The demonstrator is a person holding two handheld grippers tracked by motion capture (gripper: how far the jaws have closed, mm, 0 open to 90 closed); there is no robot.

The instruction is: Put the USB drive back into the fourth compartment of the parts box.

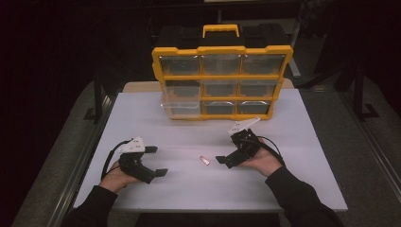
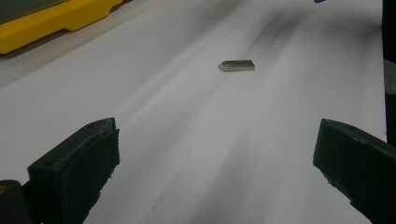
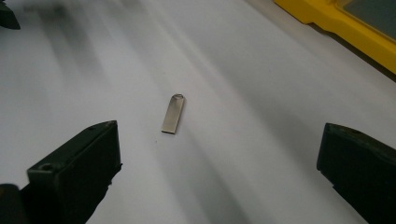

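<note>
A small flat metal USB stick lies on the white table between my two grippers. My left gripper rests to its left, open, jaws pointing right toward it. My right gripper sits just right of the stick, also open and empty. In the left gripper view the stick lies well ahead of the left gripper. In the right gripper view the stick lies close ahead of the right gripper, nearer its left jaw. Nothing is held.
A yellow and black organizer case with clear drawers stands upright at the back of the table; its bottom-left drawer looks slightly pulled out. Its yellow edge shows in both gripper views. Dark floor surrounds the table.
</note>
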